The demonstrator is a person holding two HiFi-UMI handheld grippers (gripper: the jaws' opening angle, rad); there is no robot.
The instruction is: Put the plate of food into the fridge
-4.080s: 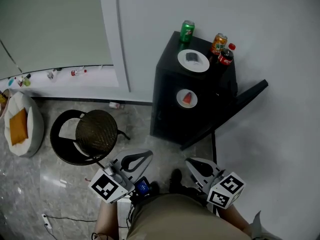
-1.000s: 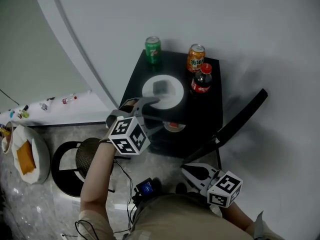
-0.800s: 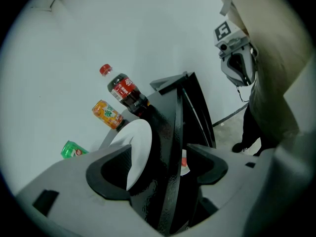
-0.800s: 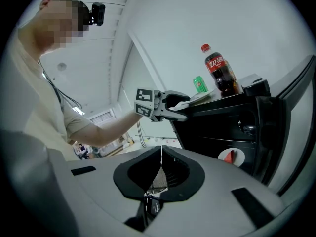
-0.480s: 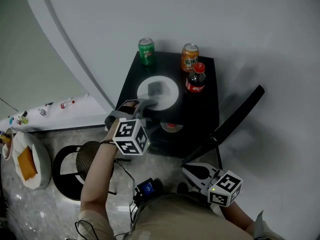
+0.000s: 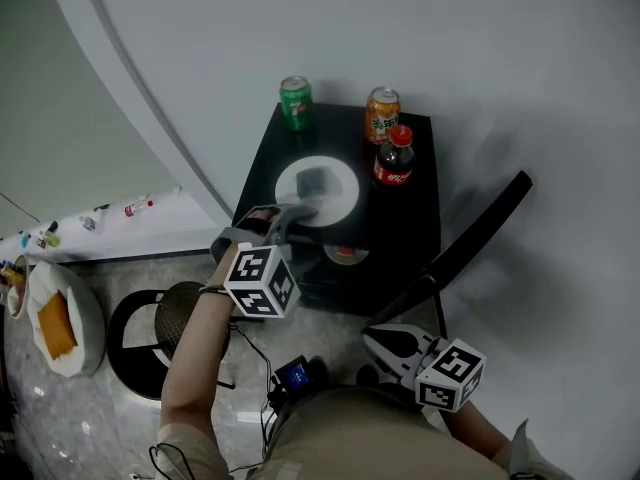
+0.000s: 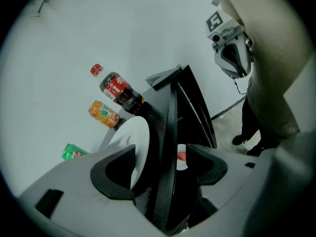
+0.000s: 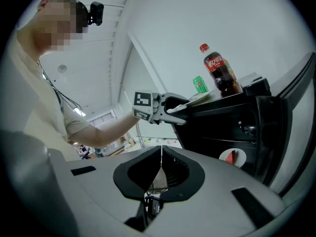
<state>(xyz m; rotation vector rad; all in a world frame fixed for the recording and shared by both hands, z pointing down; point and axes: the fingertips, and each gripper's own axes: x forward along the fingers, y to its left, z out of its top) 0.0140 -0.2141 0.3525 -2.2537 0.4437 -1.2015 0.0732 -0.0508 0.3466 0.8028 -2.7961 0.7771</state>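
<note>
Biggest risk is at the fridge (image 6: 420, 203). My left gripper (image 6: 296, 211) has its jaws wide apart and gripping nothing. In the left gripper view the fridge's top edge sits between them, along with the rim of the plate of food (image 6: 343, 196). If I close now I'd likely pinch the top panel too, or skid the plate backward. The plate is on the fridge top, not inside yet.

The fridge door (image 6: 470, 236) hangs open to the right. The plate has to come round the front edge, and any tilt could slide the grey food chunk (image 6: 312, 179) off.

The cola bottle (image 6: 394, 158) stands just beside the plate, with the orange can (image 6: 382, 114) behind it and the green can (image 6: 295, 101) at back left. A shove on the plate could topple the bottle.

The shelf inside already holds a small plate with red food (image 6: 345, 255), so landing room looks tight.

My right gripper (image 6: 393, 346) is closed tight and empty, held low near the person's waist, so it isn't steadying anything.

Surface: glossy black top, slippery I'd guess.

Room: plain pale wall (image 6: 470, 38), grey marbled floor (image 6: 90, 408), round black stool (image 6: 140, 333), orange cushion (image 6: 55, 326) far left.
</note>
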